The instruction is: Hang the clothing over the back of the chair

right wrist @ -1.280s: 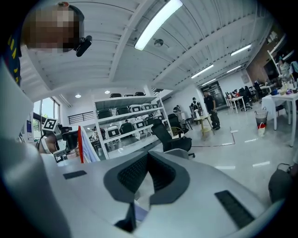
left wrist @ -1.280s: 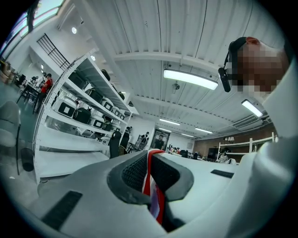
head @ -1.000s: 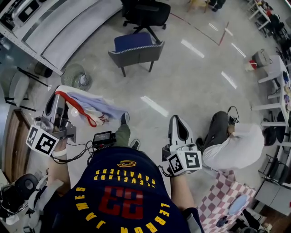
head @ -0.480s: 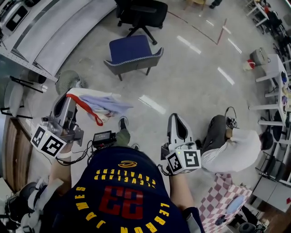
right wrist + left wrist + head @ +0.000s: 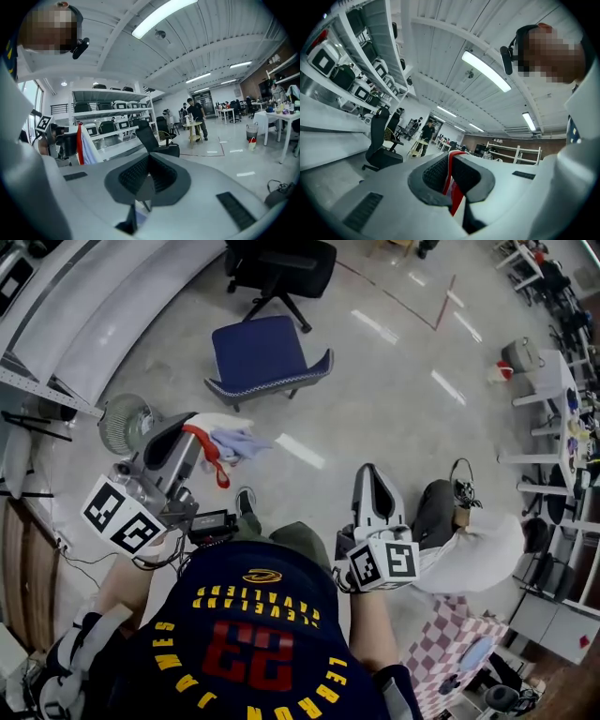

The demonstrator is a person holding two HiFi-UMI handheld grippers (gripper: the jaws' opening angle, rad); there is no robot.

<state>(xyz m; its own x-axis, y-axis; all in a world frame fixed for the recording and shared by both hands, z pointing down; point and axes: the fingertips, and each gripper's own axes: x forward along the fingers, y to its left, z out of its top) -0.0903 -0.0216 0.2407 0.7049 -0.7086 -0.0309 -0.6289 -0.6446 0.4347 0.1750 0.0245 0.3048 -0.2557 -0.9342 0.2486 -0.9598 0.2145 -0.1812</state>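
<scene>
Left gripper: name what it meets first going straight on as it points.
Past the clothing it grips, the left gripper lines up with the blue chair; height is unclear, so it may pass above.

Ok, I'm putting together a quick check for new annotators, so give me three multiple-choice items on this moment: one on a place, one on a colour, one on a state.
1. Where does the blue chair stand?
A. on the floor, beyond the clothing
B. on a table
C. on a shelf

2. What colour is the trim clamped in the left tongs?
A. green
B. red
C. yellow

3. How are the right tongs?
A. wide open
B. shut on the clothing
C. shut, with nothing between them

Answers:
1 A: the head view shows the chair on the floor past the held clothing.
2 B: the left gripper view shows red fabric pinched between the pads.
3 C: the right gripper view shows the pads together and bare.
</scene>
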